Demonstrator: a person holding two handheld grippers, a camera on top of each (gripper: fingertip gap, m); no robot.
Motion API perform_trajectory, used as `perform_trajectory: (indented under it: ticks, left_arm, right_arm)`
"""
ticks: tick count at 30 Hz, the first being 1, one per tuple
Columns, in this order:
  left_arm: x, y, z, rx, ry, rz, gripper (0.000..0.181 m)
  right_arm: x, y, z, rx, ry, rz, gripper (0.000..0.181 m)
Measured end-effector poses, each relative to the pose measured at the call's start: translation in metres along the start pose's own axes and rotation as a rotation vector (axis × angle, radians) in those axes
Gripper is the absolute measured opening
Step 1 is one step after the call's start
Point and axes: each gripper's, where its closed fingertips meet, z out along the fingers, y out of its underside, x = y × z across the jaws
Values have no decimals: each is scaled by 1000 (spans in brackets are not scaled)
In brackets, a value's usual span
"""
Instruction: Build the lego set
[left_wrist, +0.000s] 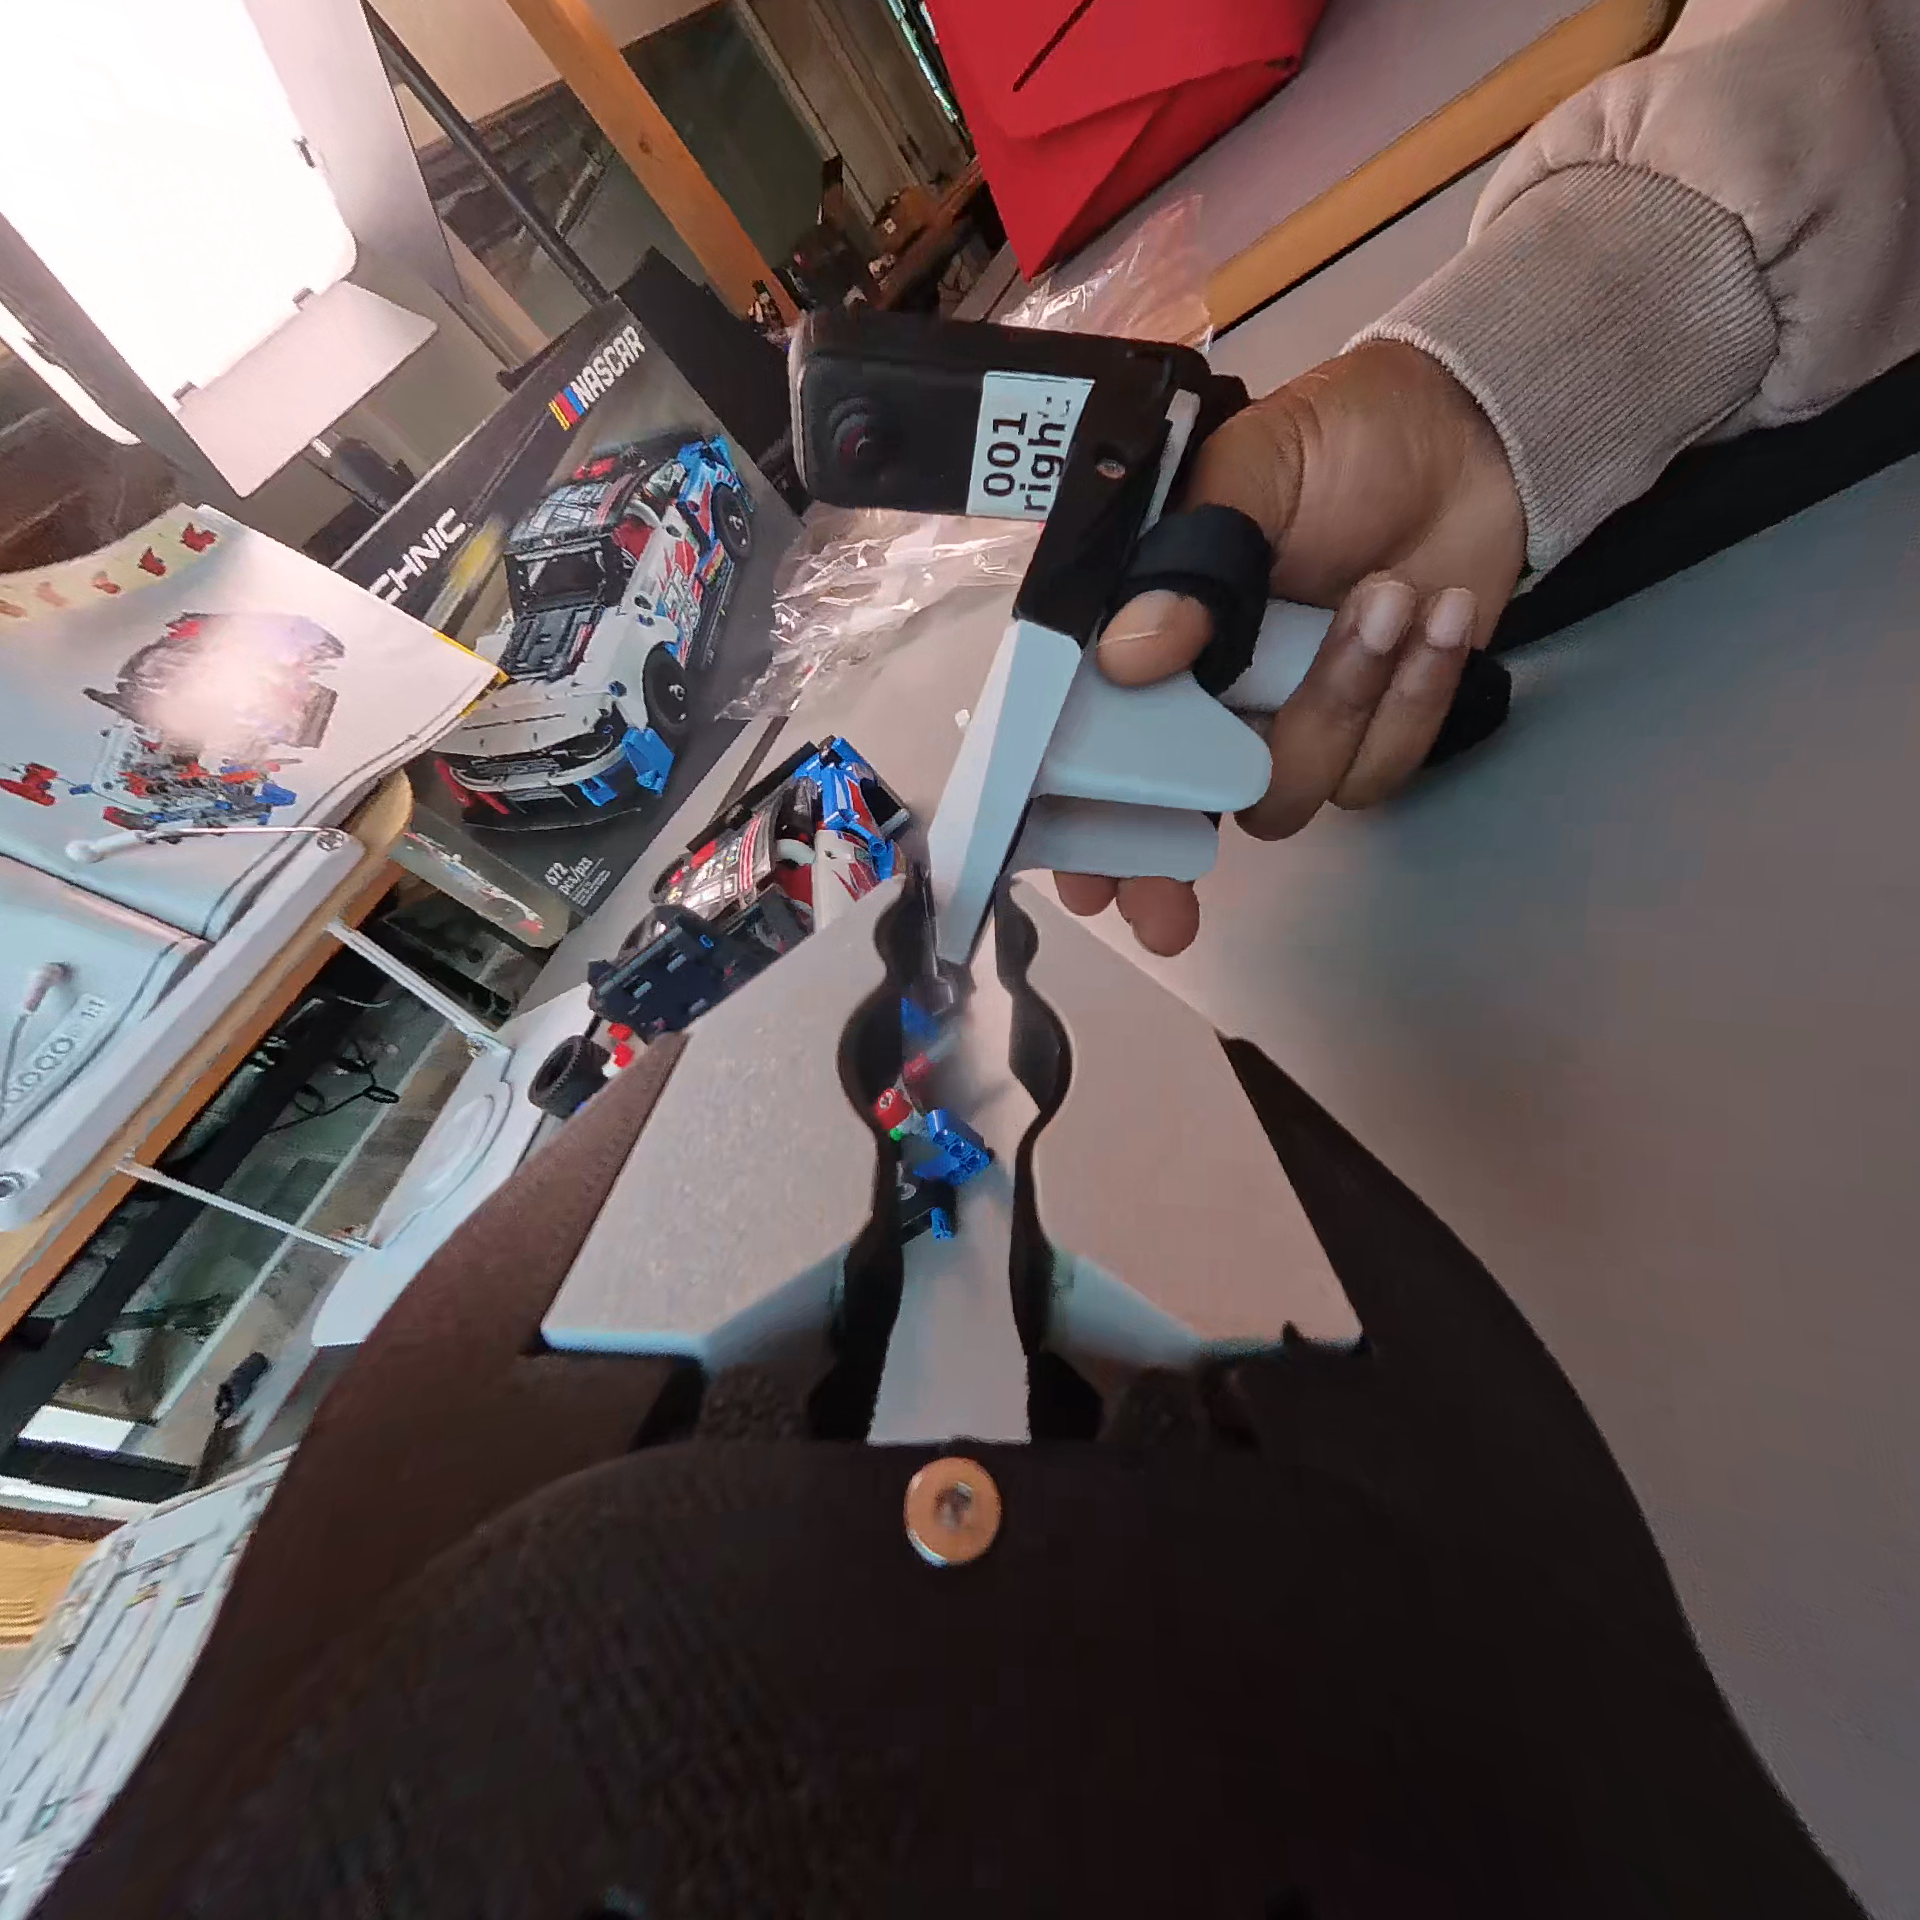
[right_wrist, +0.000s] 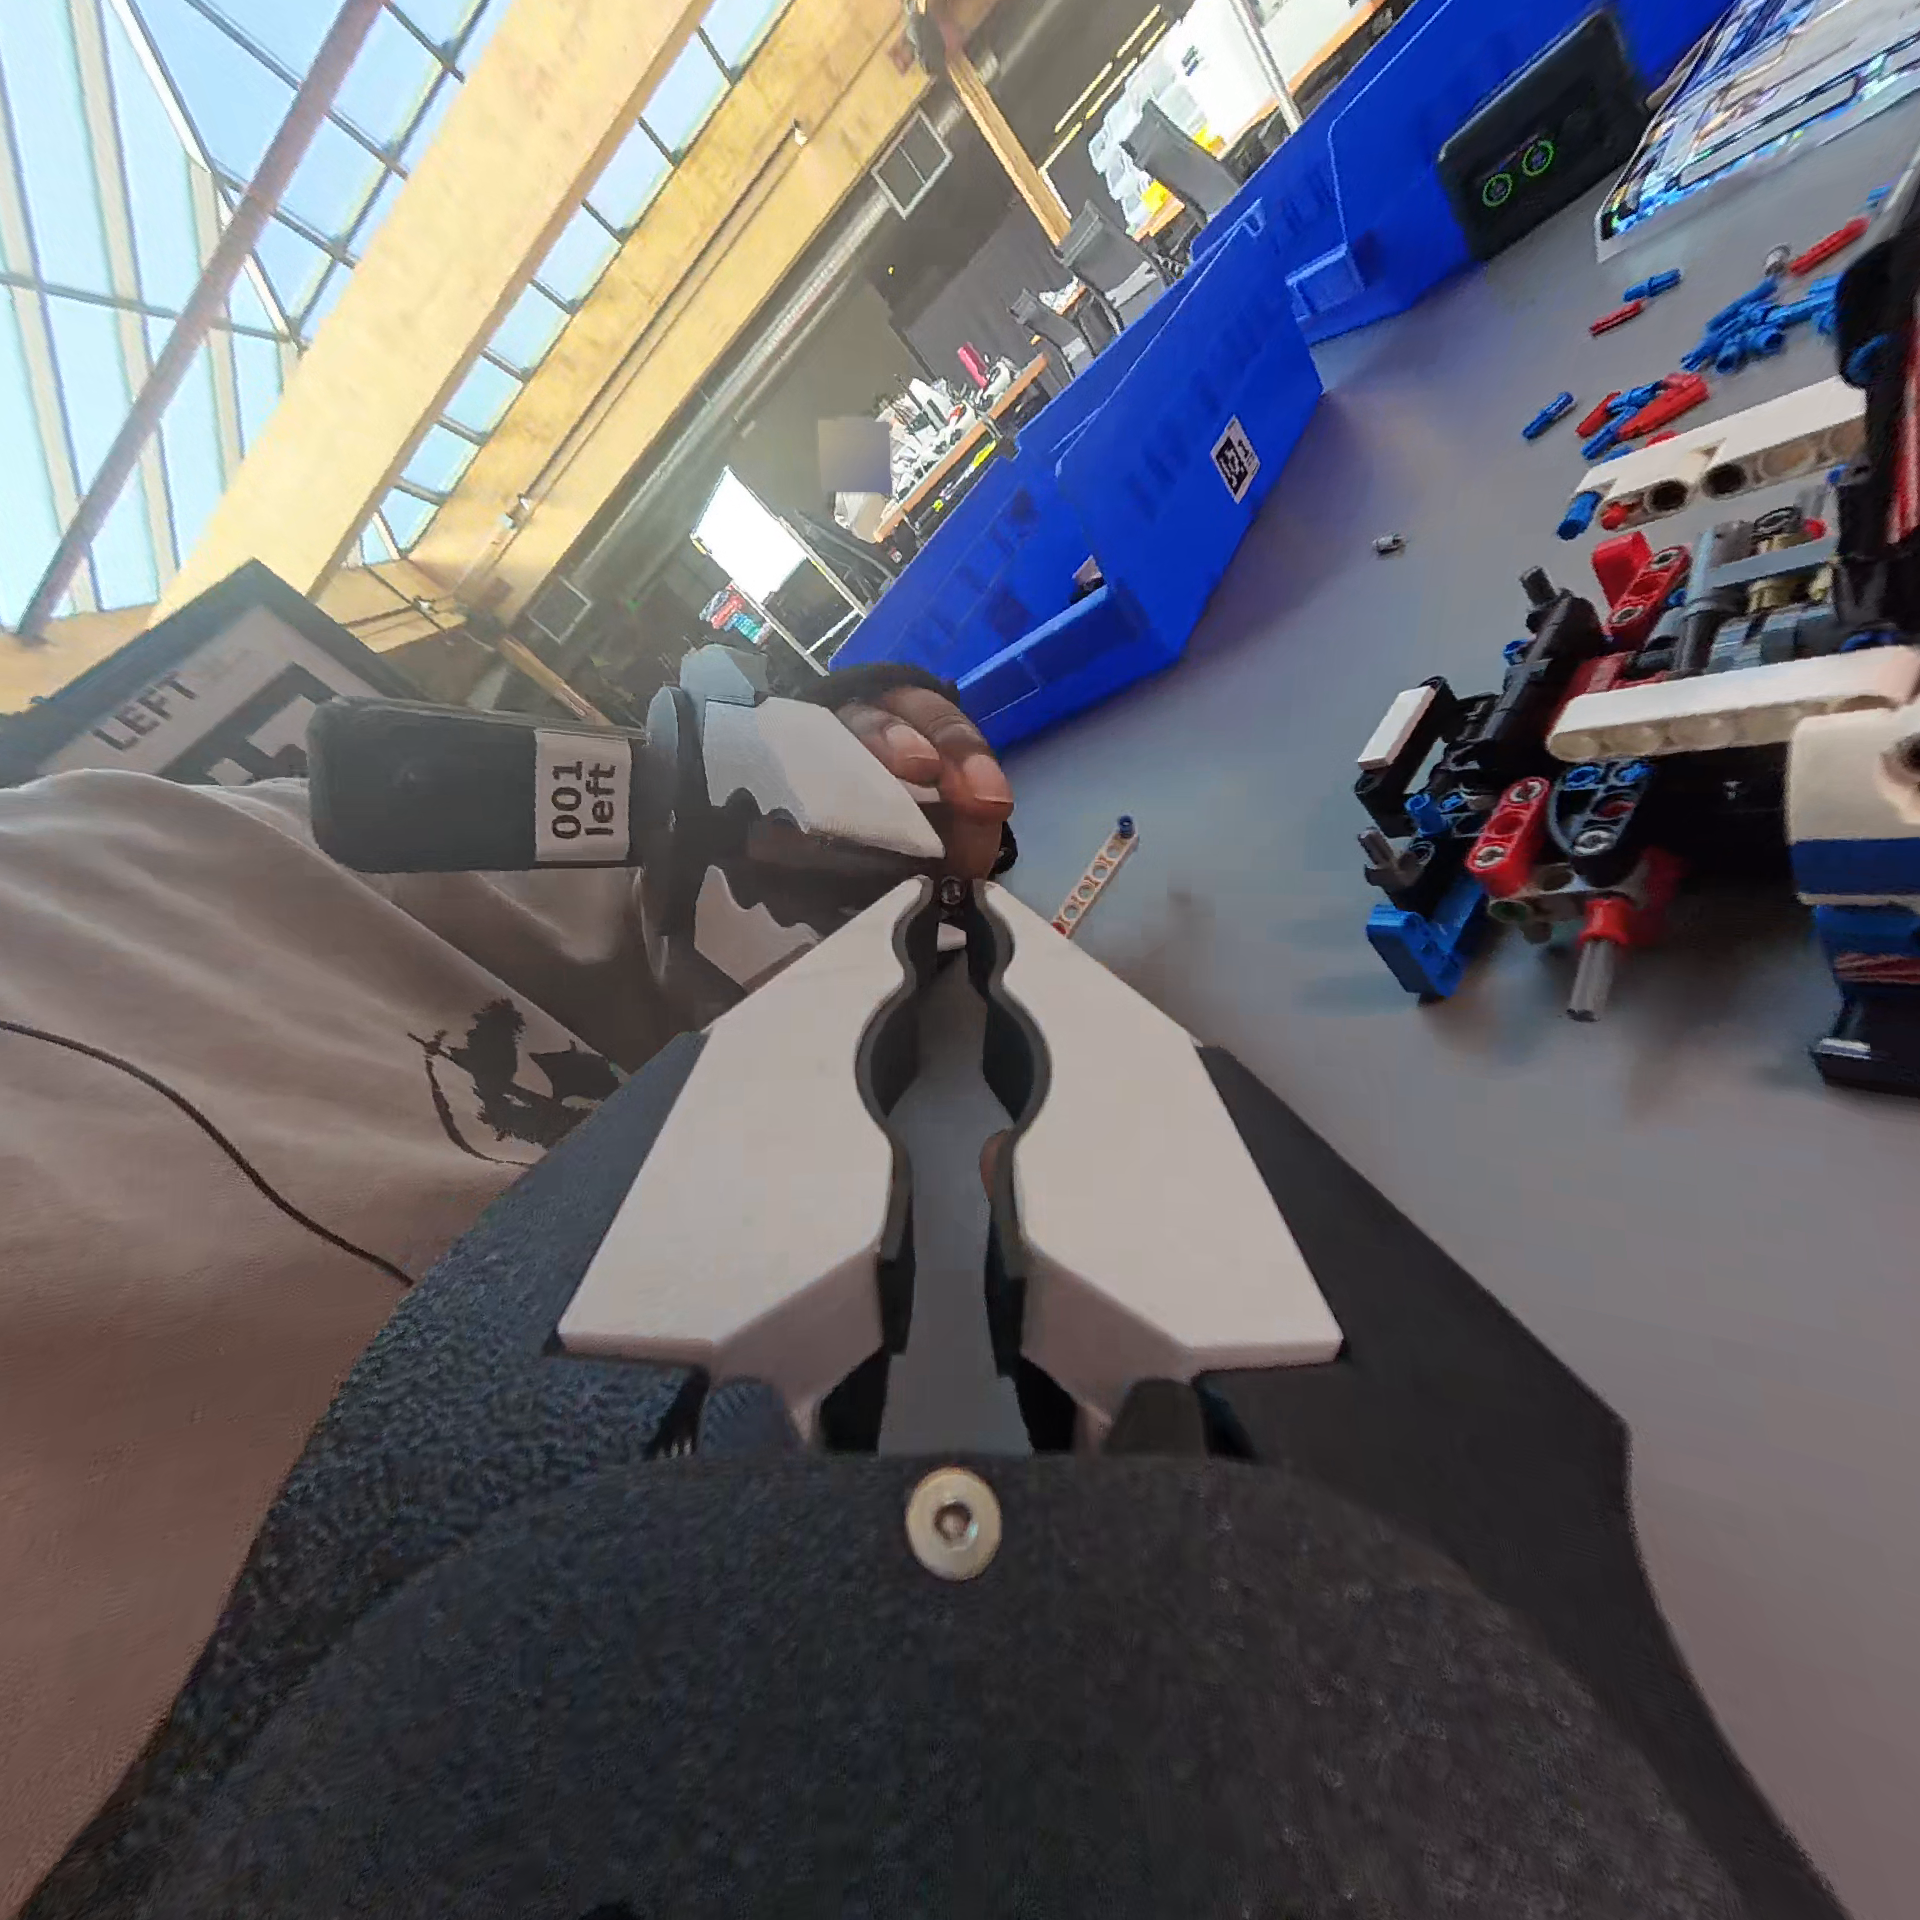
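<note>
The half-built lego car (left_wrist: 769, 894) lies on the grey table (left_wrist: 1558, 1091), beyond my left gripper (left_wrist: 954, 902). The left jaws stand narrowly apart around the tip of my right gripper (left_wrist: 958, 940), which reaches in from the upper right. In the right wrist view my right gripper (right_wrist: 954, 891) is shut on a small black lego piece (right_wrist: 951, 902), held in the air. The left gripper's tip (right_wrist: 935, 854) meets that piece from the left; whether it grips the piece I cannot tell. The car (right_wrist: 1662, 748) also shows at the right of this view.
The set's box (left_wrist: 603, 582) and an open instruction booklet (left_wrist: 208, 675) stand at the back left, beside clear plastic bags (left_wrist: 883, 592). A loose wheel (left_wrist: 566, 1075) and small blue parts (left_wrist: 945, 1138) lie near the car. Blue bins (right_wrist: 1143, 499), scattered pins (right_wrist: 1714, 322) and a white beam (right_wrist: 1096, 873) are also there. My two grippers' fingertips are within a few centimetres of each other.
</note>
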Motion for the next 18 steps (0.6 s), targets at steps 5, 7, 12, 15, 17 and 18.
perform_trajectory:
  ticks: [5, 7, 12, 15, 17, 18]
  left_arm:
    - [-19, 9, -9, 20, 42, -236, 18]
    - [-44, 12, -21, 49, 20, -361, 21]
    - [-94, 48, -62, -129, 22, -601, 27]
    - [-73, 88, -90, -382, 154, -715, 42]
    - [-46, 115, -104, -562, 225, -726, 55]
    - [-34, 126, -109, -634, 242, -714, 62]
  right_arm:
    - [12, -1, -8, -16, 60, -24, 3]
    - [15, -4, -12, 0, 72, -15, 3]
    - [18, -4, -13, -5, 83, -20, 3]
    - [16, -3, -12, -15, 84, -45, 3]
    - [14, -3, -12, -12, 79, -56, 3]
    - [13, -3, -12, -9, 76, -62, 3]
